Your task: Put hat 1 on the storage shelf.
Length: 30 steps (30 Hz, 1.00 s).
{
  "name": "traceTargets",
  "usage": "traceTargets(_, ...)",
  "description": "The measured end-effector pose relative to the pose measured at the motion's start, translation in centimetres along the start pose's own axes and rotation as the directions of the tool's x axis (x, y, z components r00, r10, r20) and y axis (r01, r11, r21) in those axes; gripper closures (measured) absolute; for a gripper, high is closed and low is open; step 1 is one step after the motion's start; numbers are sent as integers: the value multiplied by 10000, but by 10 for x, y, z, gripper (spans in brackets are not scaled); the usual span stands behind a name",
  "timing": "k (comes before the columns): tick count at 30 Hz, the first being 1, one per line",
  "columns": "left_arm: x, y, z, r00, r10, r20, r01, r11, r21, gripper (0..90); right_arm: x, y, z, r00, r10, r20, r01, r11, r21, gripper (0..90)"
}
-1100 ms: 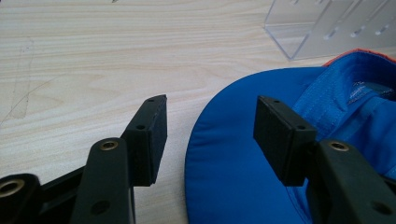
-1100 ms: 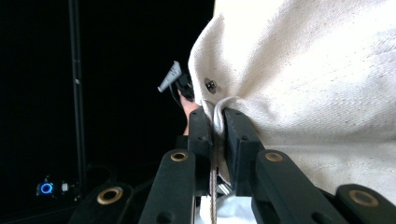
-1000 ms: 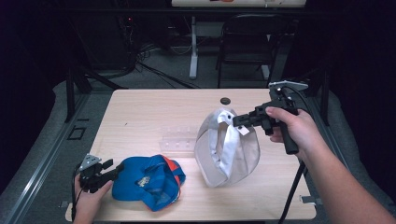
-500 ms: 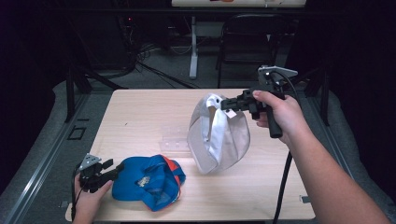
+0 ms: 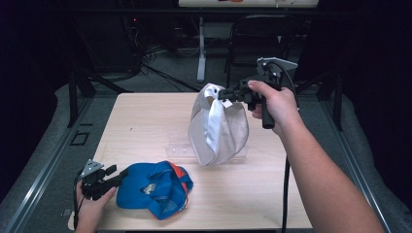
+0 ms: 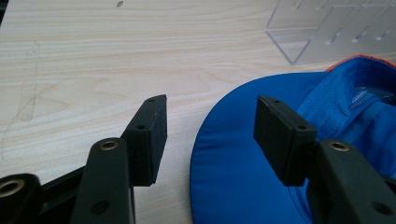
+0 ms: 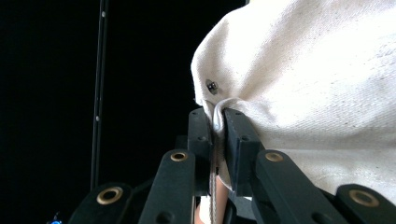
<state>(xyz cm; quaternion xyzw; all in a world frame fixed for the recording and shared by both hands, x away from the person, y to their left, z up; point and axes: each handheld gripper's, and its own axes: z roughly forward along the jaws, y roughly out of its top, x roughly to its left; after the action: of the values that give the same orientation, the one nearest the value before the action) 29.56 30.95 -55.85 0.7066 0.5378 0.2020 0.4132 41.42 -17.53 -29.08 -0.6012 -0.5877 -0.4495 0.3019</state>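
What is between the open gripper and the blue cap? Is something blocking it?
Nothing visible blocks it. The left gripper is open at the blue cap, and in the left gripper view the brim's edge already lies between the jaws, with bare table beside it.

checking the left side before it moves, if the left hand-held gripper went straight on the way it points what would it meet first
The blue cap. The left hand-held gripper is open, low over the table, and the cap's brim already lies between and just ahead of its jaws. Farther on stands a clear plastic stand; how far off is hard to judge.
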Motion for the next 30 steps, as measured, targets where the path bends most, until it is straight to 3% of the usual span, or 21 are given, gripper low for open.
traceTargets(7,-6,2,-2,9996,269,-11,-270,9994,-196,452,-2,11,12,9999,137,2,-136,9992,-387,820)
traceTargets(15,-14,6,-4,9996,233,172,-224,9986,-482,452,-4,22,24,9995,317,-46,-319,9971,-688,820)
traceTargets(17,-18,8,-8,9990,254,354,-233,9979,-603,453,-5,24,28,9993,376,-19,-376,9963,-775,820)
traceTargets(22,-39,19,-16,9943,783,727,-697,9910,-1145,452,-5,30,36,9988,491,-48,-493,9932,-1053,819)
traceTargets(30,-71,35,-13,9810,1569,1141,-1436,9828,-1164,422,-6,30,48,9987,492,101,-478,9927,-1108,818)
